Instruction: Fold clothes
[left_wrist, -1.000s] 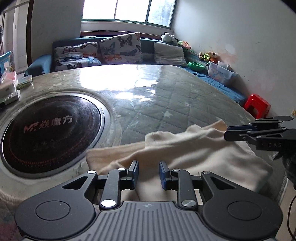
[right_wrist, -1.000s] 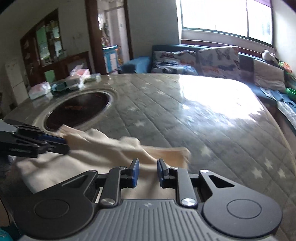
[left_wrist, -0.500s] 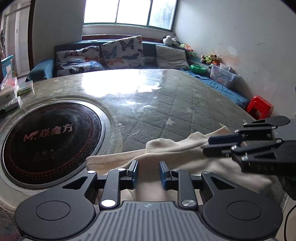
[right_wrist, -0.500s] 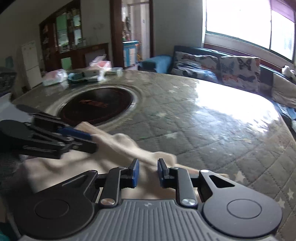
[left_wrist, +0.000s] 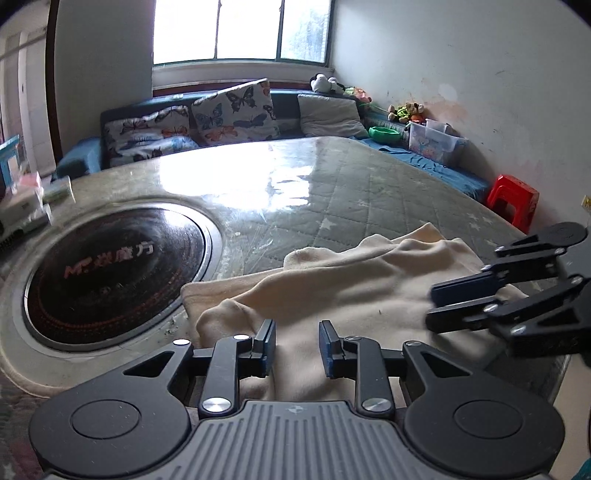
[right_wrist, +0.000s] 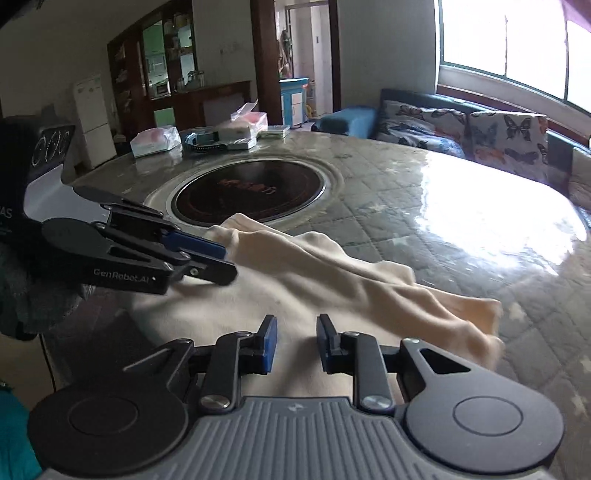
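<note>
A cream garment (left_wrist: 354, 291) lies rumpled on the near edge of the large quilted counter (left_wrist: 369, 192), just beside the round dark glass plate (left_wrist: 110, 269) set into its top; one long fold runs across the cloth toward the far right corner in the right wrist view. The left claw (left_wrist: 297, 345) hangs over the garment's near left part with its blue pads (left_wrist: 267, 341) apart, and nothing is pinched between them. The right claw (right_wrist: 293, 341) sits over the near right part, its jaws having just eased a little wider, also with a clear gap and only cloth below. Each claw shows from the side in the other's view, low over the fabric. Butterfly-print cushions (left_wrist: 232, 110) line the sofa behind.
</note>
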